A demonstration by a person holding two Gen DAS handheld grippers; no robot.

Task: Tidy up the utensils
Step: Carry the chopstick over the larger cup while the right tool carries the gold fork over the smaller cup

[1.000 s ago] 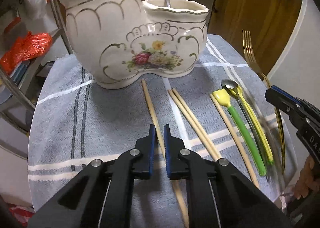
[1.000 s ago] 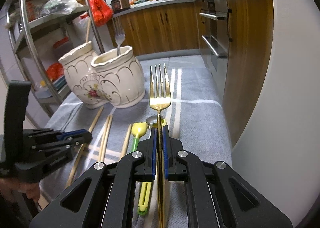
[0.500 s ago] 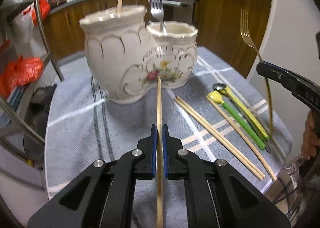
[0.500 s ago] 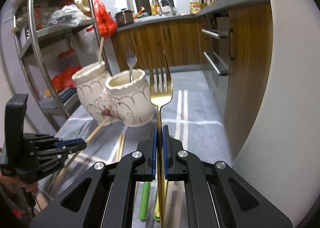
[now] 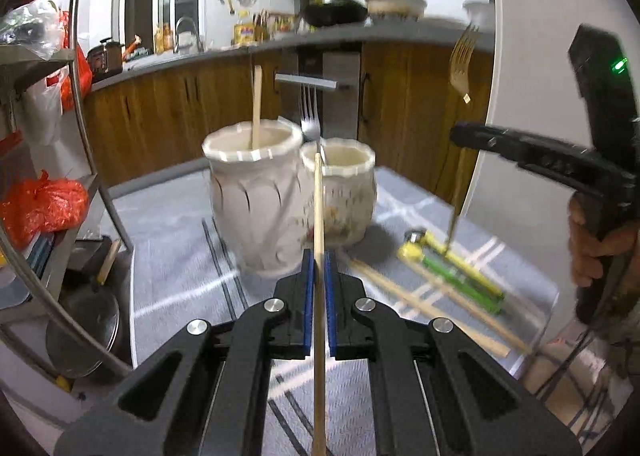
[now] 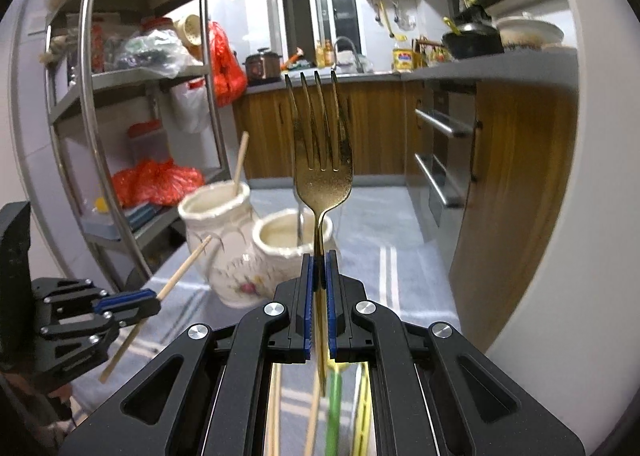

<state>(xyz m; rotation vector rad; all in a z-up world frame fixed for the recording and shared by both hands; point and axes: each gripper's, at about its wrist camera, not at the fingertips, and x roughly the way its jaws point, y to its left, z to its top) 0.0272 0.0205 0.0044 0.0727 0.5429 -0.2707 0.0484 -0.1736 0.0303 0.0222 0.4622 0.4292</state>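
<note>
My left gripper (image 5: 319,256) is shut on a wooden chopstick (image 5: 318,211), held in the air and pointing at the white ceramic double holder (image 5: 256,199). My right gripper (image 6: 319,258) is shut on a gold fork (image 6: 320,159), tines up, above the table. The holder (image 6: 224,252) has a chopstick (image 5: 256,103) in its taller left pot and a silver fork (image 5: 310,111) in the shorter right pot. In the right wrist view the left gripper (image 6: 154,298) shows at the lower left with its chopstick (image 6: 182,268). The right gripper shows in the left wrist view (image 5: 454,133) with the gold fork (image 5: 462,63).
On the grey striped cloth (image 5: 176,256) lie several chopsticks (image 5: 404,300), a green-handled utensil (image 5: 452,276) and a yellow-handled one (image 5: 468,264). A metal shelf rack (image 6: 92,103) with bags stands left. Wooden cabinets (image 6: 384,127) and a white wall edge (image 6: 560,195) are right.
Both grippers have lifted higher, the left with its chopstick, the right with the gold fork. The holder now sits lower and farther off in both views.
</note>
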